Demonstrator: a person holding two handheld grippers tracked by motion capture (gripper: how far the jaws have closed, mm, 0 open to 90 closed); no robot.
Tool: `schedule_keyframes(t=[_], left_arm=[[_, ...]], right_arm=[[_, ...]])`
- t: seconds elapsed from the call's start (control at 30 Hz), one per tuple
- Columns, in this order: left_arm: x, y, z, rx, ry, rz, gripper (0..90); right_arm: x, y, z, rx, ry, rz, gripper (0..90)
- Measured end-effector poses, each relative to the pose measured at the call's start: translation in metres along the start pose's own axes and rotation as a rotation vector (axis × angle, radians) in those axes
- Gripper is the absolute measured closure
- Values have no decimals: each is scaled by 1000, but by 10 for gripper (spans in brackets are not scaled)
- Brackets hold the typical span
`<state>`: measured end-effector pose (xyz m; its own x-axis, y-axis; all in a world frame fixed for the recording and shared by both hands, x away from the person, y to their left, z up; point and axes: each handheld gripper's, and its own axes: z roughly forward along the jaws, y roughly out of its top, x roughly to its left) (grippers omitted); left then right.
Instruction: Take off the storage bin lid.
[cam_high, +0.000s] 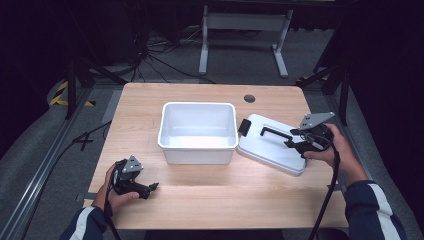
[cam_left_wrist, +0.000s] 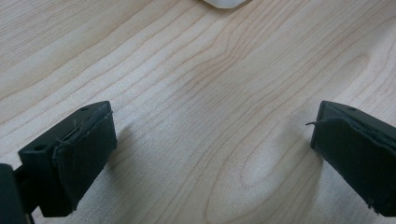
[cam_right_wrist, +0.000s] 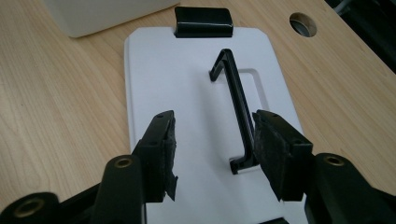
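Fingers (cam_right_wrist: 280, 154) parted, white lid (cam_right_wrist: 187, 93), wooden table (cam_high: 210, 200)

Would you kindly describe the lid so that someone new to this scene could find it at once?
On the wooden table, look just right of the open white tub. The lid lies flat there, under the right gripper. Unlike the tub, it is a shallow white panel with a black handle and a black end clip.

surface: wooden table (cam_high: 210, 200) (light grain) | on it: white bin (cam_high: 198, 132); white lid (cam_high: 272, 143) beside it
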<state>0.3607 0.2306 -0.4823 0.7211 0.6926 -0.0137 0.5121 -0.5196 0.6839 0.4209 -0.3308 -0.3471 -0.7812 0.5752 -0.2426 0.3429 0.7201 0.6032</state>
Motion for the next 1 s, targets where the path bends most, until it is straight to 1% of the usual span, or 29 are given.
schedule_keyframes(t=[0.1,0.13,0.2,0.23,0.27,0.4,0.47,0.53,0.63,0.67,0.7,0.8,0.93,1.0], left_arm=[[0,0,0,1,-1,-1,7],[0,0,0,0,-1,-2,7],[0,0,0,0,-1,-2,7],[0,0,0,0,-1,-2,7],[0,0,0,0,-1,-2,7],[0,0,0,0,-1,-2,7],[0,0,0,0,-1,-2,7],[0,0,0,0,-1,-1,7],[0,0,0,0,-1,-2,7],[0,0,0,0,-1,-2,7],[0,0,0,0,-1,-2,7],[0,0,0,0,-1,-2,7],[0,0,0,0,-1,-1,7],[0,0,0,-1,3,3,7]], right_arm=[[4,-7,-4,-10,-11,-6,489],[5,-10,-6,-6,-13,5,488],[6,-12,-8,-9,-15,7,484],[9,-18,-10,-14,-19,9,473],[9,-18,-10,-14,-19,9,473],[14,-31,-16,-25,-26,18,450],[15,-37,-18,-34,-36,30,434],[17,-44,-20,-48,-32,43,417],[19,-49,-20,-50,-38,42,403],[21,-52,-21,-50,-38,48,400],[23,-57,-22,-68,-35,54,396],[26,-65,-23,-68,-43,71,388],[32,-76,-22,-72,-49,78,376],[36,-82,-22,-75,-44,86,372]])
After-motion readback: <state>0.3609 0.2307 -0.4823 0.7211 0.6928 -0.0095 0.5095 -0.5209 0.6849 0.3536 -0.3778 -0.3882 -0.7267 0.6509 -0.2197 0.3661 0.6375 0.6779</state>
